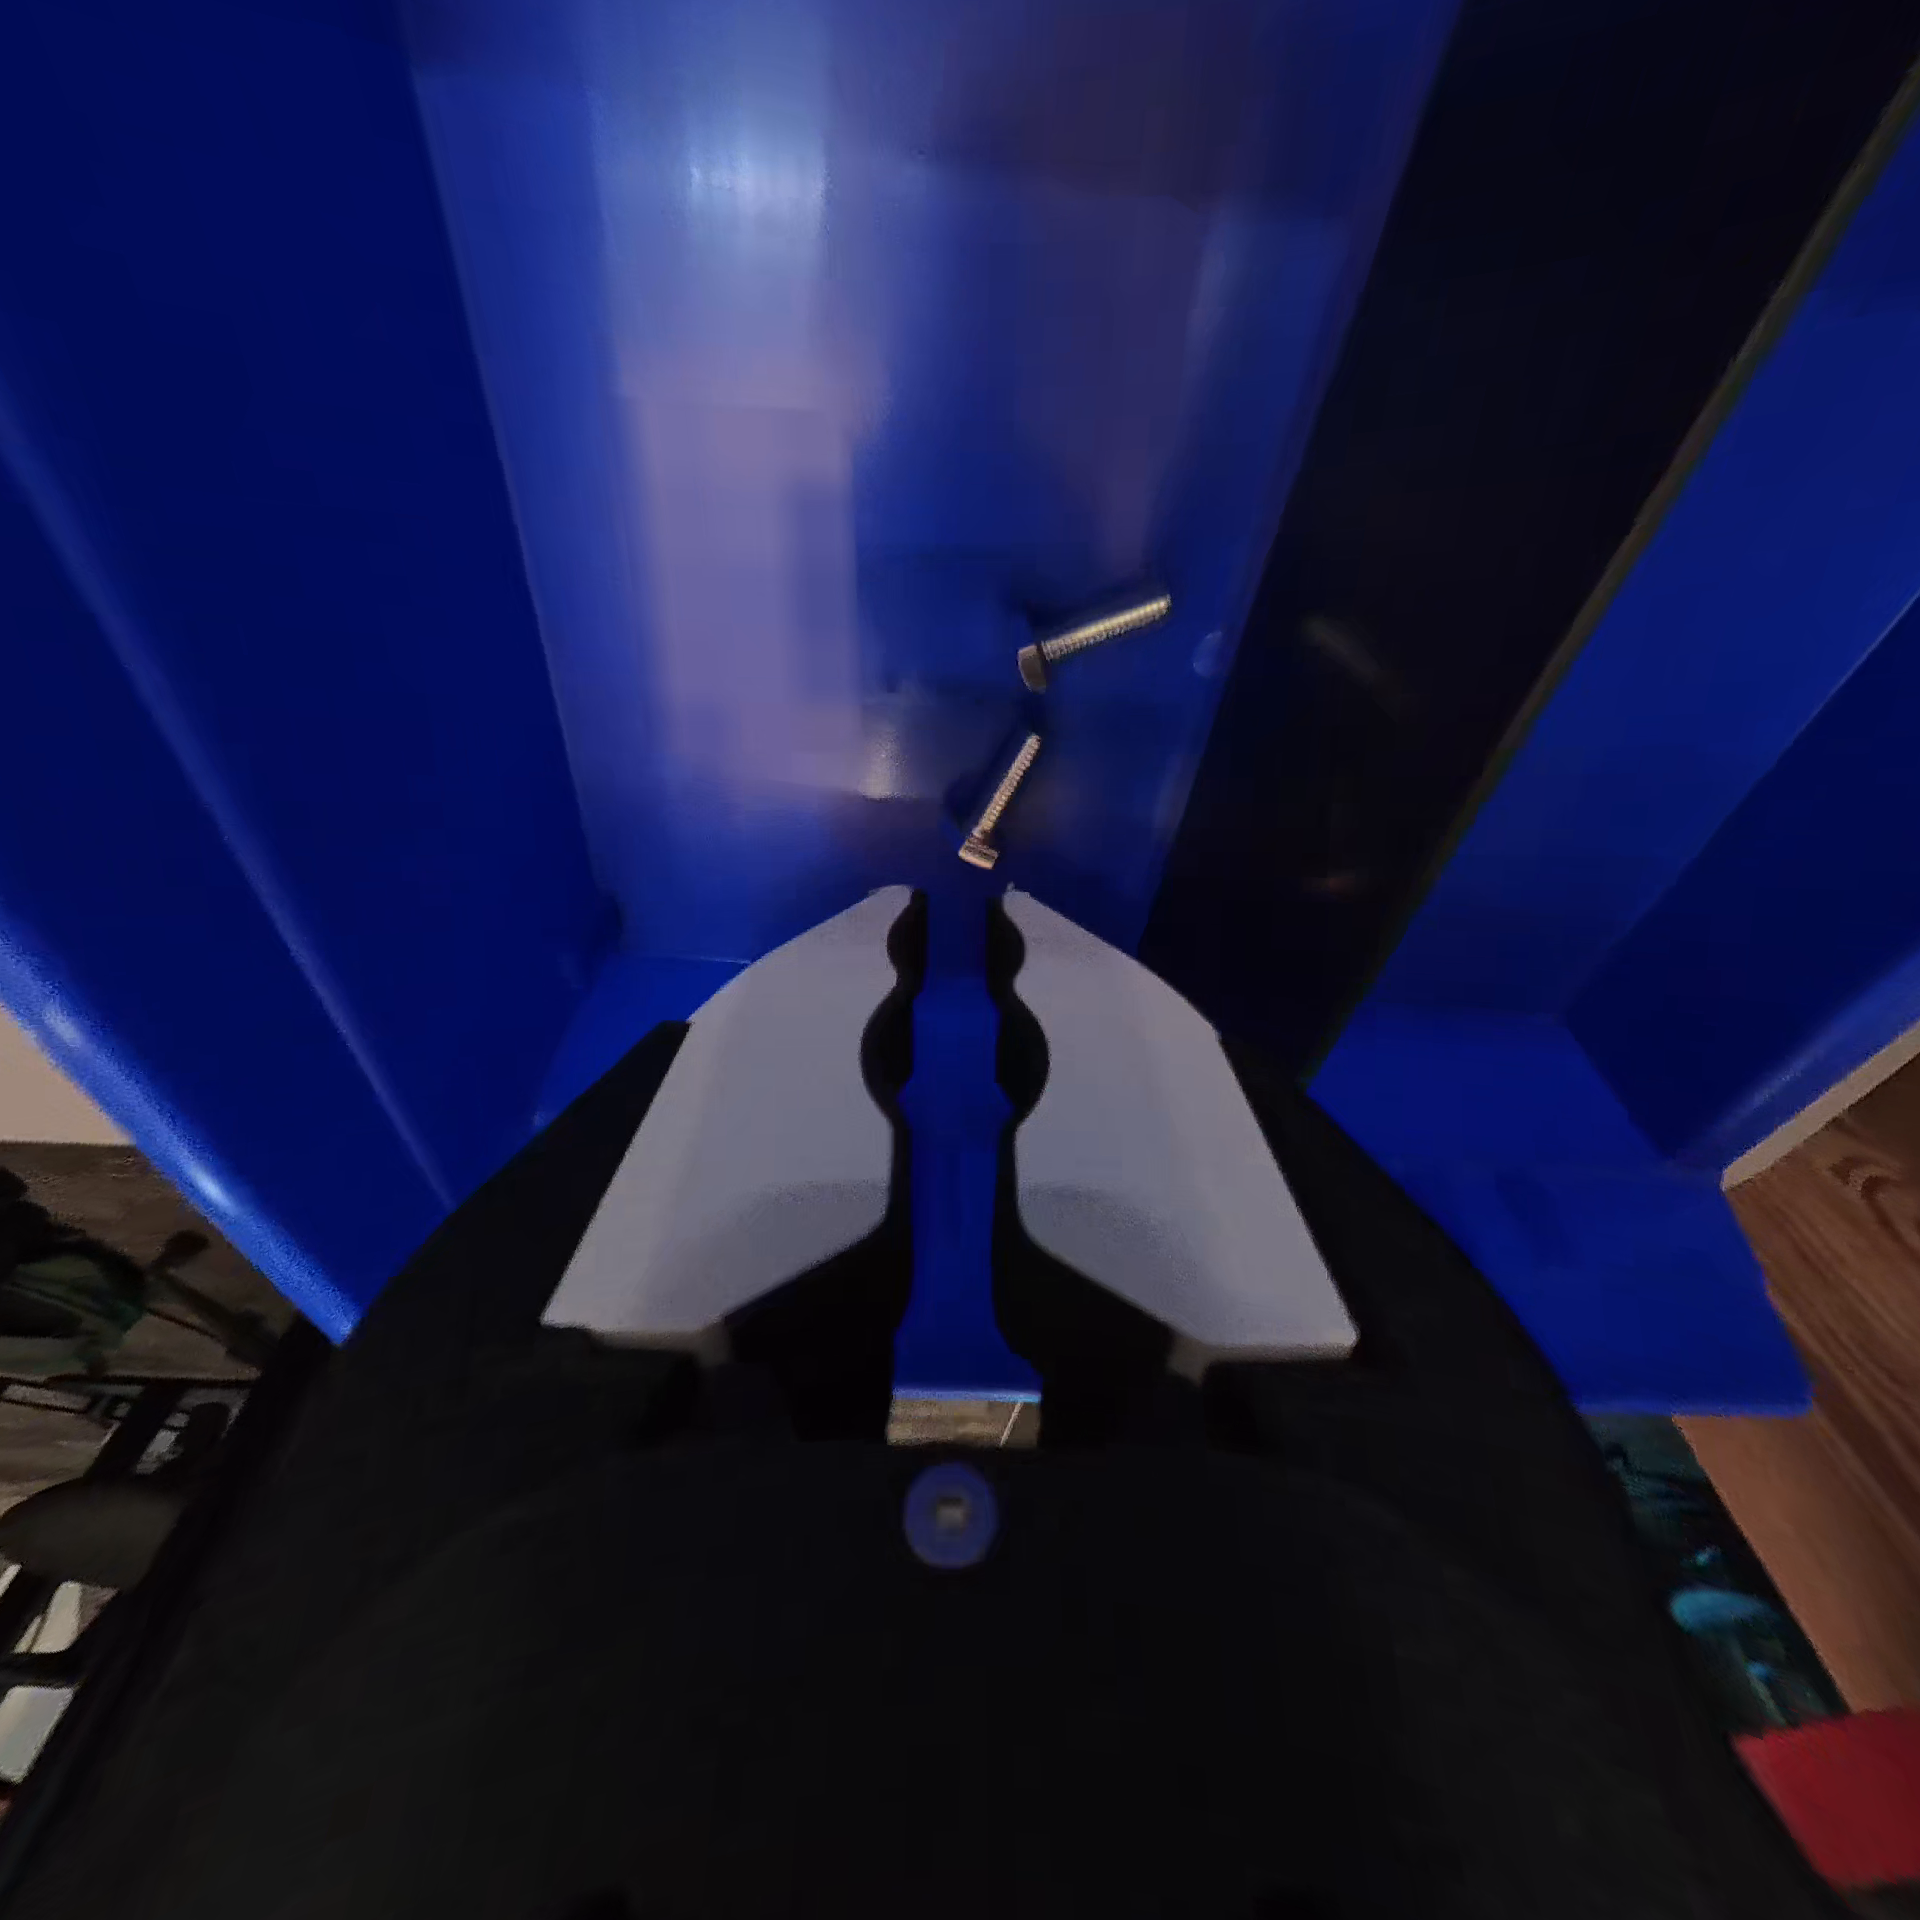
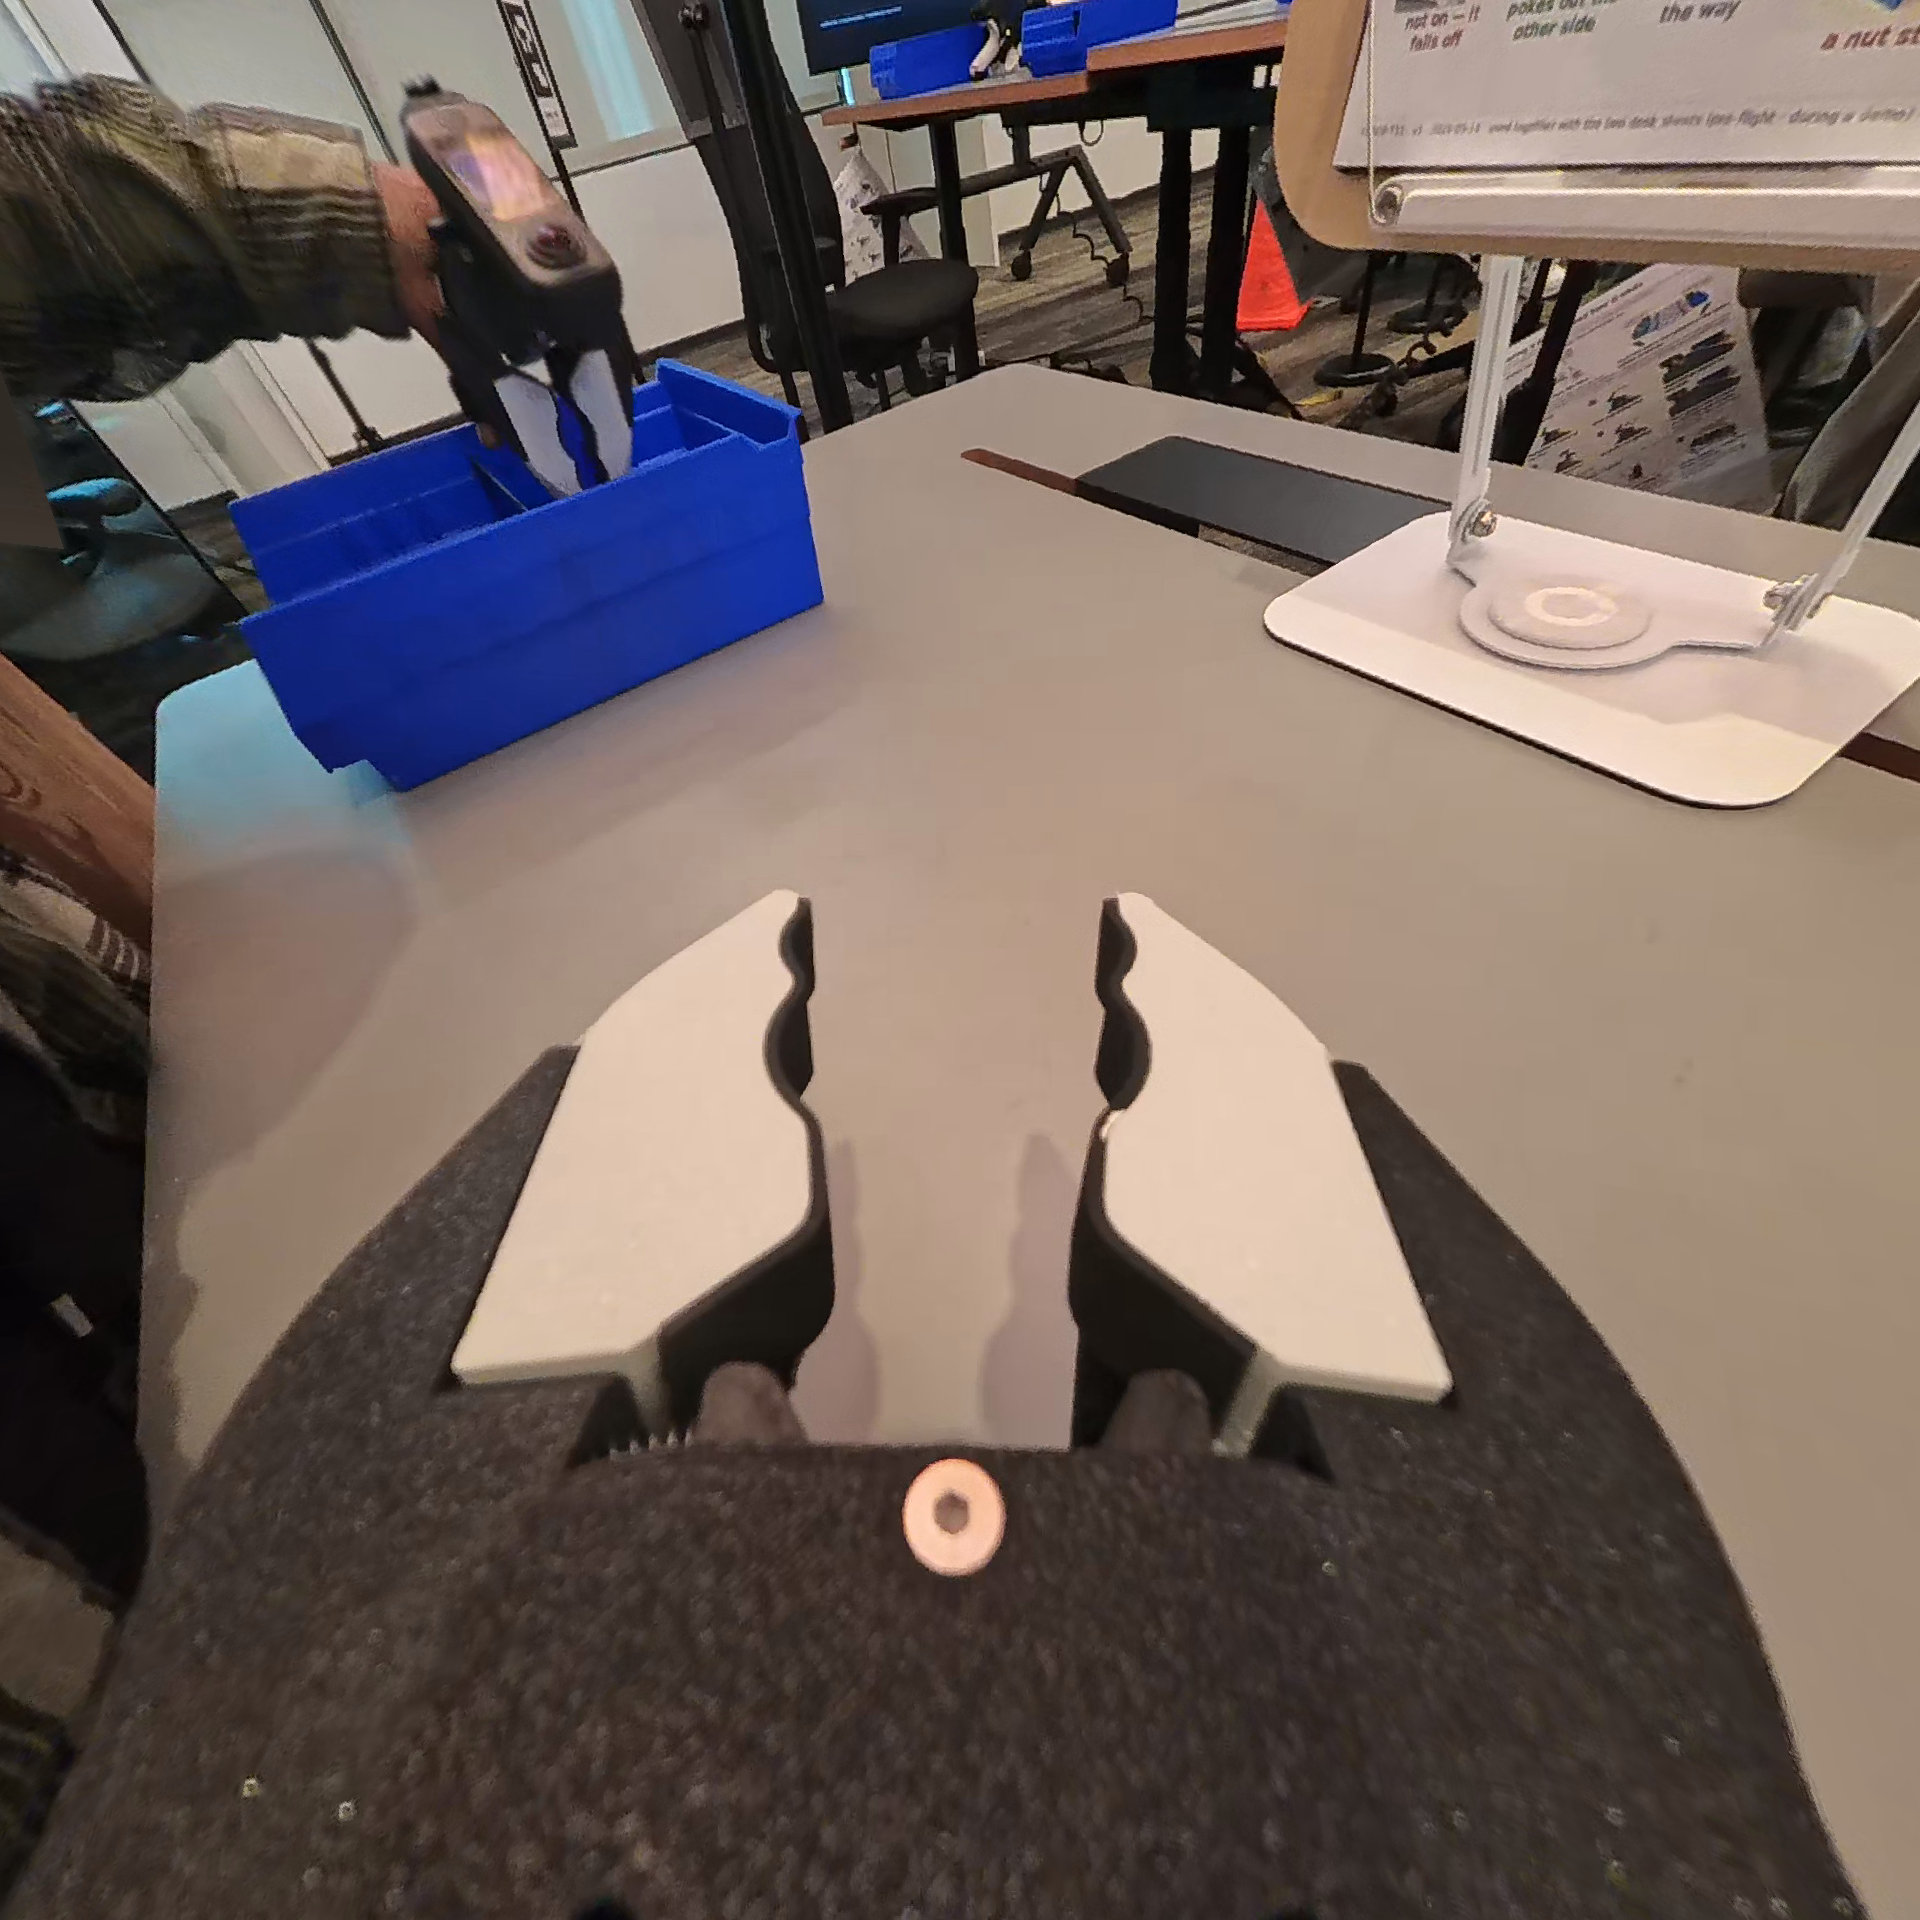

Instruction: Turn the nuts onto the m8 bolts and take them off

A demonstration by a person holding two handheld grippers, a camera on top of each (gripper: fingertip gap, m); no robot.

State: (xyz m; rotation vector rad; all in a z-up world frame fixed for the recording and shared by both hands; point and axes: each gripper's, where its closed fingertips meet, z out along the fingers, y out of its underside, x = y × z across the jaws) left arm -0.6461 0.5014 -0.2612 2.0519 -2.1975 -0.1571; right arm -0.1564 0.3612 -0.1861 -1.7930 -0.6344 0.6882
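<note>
My left gripper (image 1: 958,899) reaches down into a compartment of the blue bin (image 1: 727,468). Its jaws stand a narrow gap apart with only the blue floor showing between them. Two silver bolts lie on the bin floor just beyond the fingertips, a nearer one (image 1: 1003,795) and a farther one (image 1: 1101,634). The right wrist view shows the left gripper (image 2: 577,457) dipping into the blue bin (image 2: 520,613) at the table's far left. My right gripper (image 2: 956,914) is wide open and empty above the grey table (image 2: 1143,810). No nuts are in view.
A dark divider (image 1: 1351,623) walls off the compartment on the right. A white stand base (image 2: 1558,665) and a black panel (image 2: 1247,499) sit at the table's far right. A person's sleeve (image 2: 156,229) holds the left gripper. A wooden surface (image 2: 62,790) lies at the left edge. Spacing between my two grippers at the tips: around 50 cm.
</note>
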